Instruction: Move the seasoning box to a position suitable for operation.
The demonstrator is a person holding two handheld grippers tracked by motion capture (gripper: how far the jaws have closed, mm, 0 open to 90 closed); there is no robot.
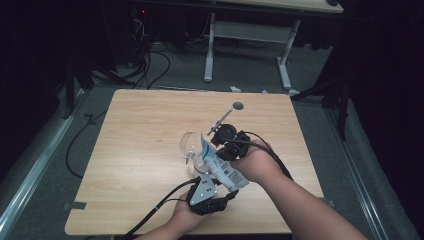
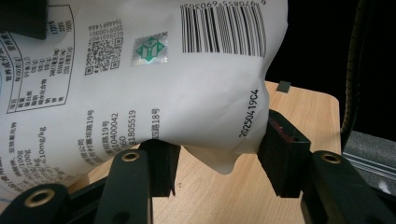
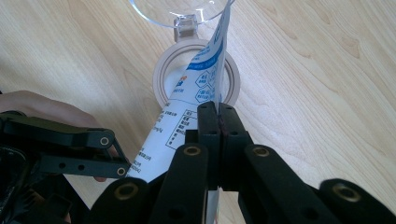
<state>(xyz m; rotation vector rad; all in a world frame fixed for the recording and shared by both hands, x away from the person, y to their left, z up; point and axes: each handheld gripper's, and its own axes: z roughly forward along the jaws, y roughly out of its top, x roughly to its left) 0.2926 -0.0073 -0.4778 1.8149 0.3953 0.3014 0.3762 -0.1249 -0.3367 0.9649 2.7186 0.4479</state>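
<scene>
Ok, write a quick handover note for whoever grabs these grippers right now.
Right hand-held gripper: shut on the top edge of the white bag, holding it tilted with its open end at the jar.
Left hand-held gripper: jaws either side of the bag's bottom corner, touching it; can't tell how firmly.
Jar: on the table, clear hinged lid flipped open.
Done: lid open, bag aimed at the mouth.
Left: probably tip the contents in, then close the lid.
</scene>
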